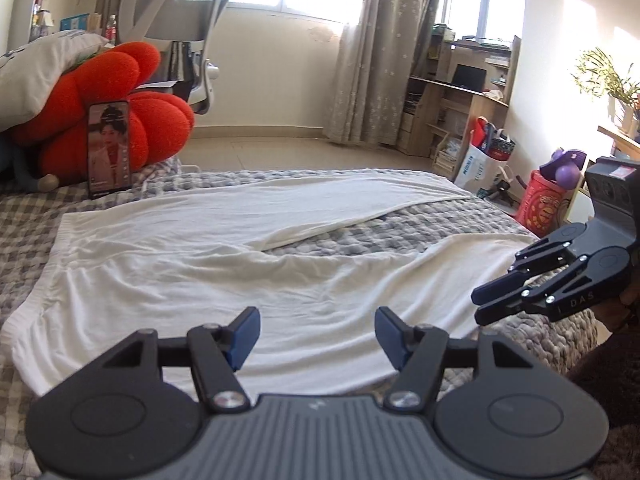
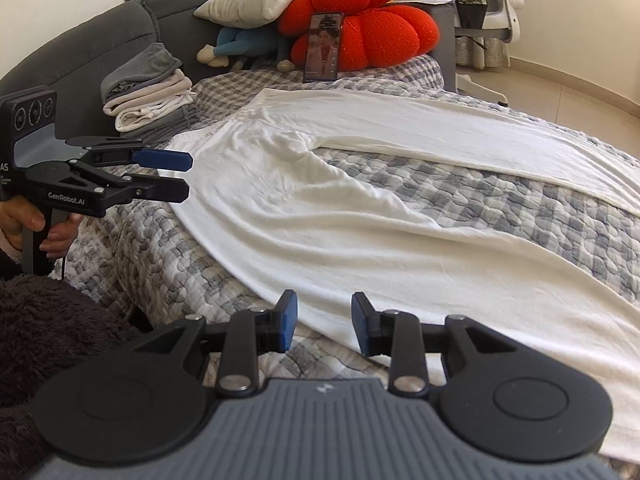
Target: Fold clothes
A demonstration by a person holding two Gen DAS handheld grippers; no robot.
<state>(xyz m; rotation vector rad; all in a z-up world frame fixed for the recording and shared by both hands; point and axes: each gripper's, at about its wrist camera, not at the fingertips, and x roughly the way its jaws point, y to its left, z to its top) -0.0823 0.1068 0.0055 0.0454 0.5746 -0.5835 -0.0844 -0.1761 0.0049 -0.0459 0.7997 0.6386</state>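
Observation:
White trousers lie spread flat on a grey-and-white checked quilt, waistband to the left in the left wrist view, the two legs splayed apart toward the right. My left gripper hovers open over the near leg's edge, holding nothing. My right gripper hangs above the end of the near leg, at the bed's right side. In the right wrist view the trousers run diagonally; my right gripper is open just over the near leg's hem edge, and my left gripper stands open beside the waistband.
A phone leans upright on a red cushion at the head of the bed. A stack of folded clothes sits by the dark headboard, beside a plush toy and pillow. An office chair, desk and bags stand beyond the bed.

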